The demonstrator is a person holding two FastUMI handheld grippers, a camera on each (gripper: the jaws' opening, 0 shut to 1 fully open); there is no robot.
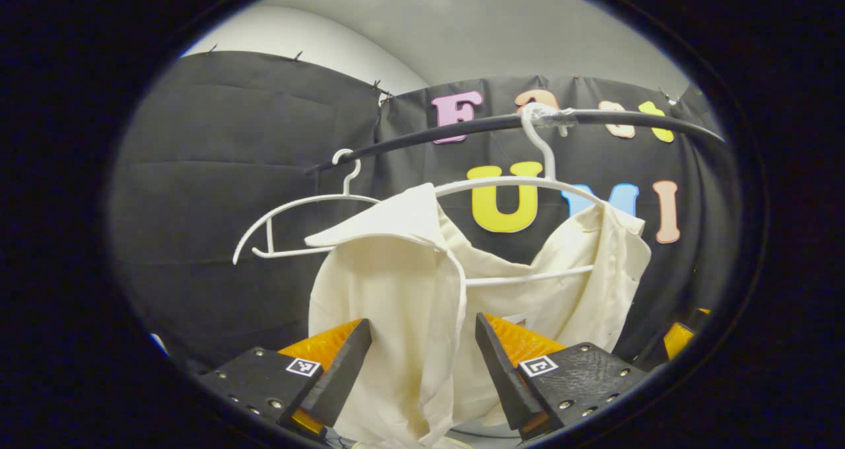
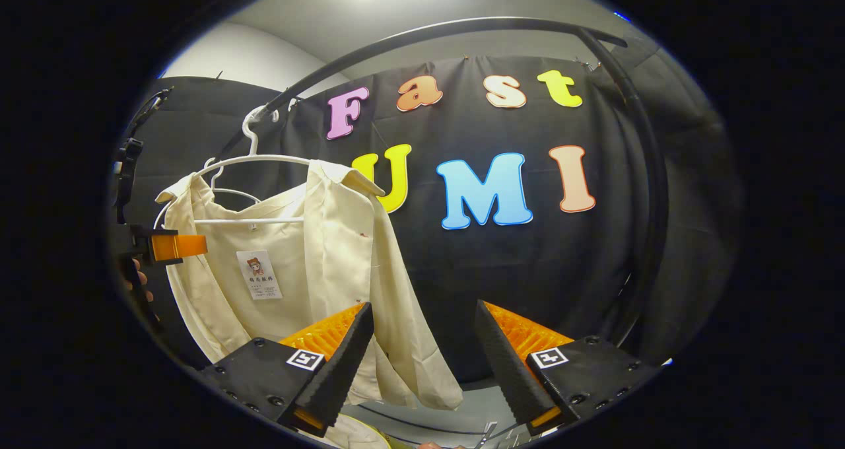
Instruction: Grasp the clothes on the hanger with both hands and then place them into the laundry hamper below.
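A cream shirt (image 1: 389,284) hangs on a white hanger (image 1: 515,183) hooked over a black rail (image 1: 462,127). My left gripper (image 1: 421,321) is open just below the collar, and the shirt's front panel shows in the gap between its fingers without being pressed. In the right gripper view the same shirt (image 2: 317,251) hangs at the left on its hanger (image 2: 254,158). My right gripper (image 2: 422,306) is open to the right of the shirt's lower edge, with one finger (image 2: 343,350) overlapping the hem. The left gripper (image 2: 168,245), held by a hand, sits at the shirt's far shoulder.
An empty white hanger (image 1: 290,205) hangs on the rail left of the shirt. The rail (image 2: 422,32) arches overhead and bends down at the right side (image 2: 650,191). Black cloth walls close in behind and to both sides.
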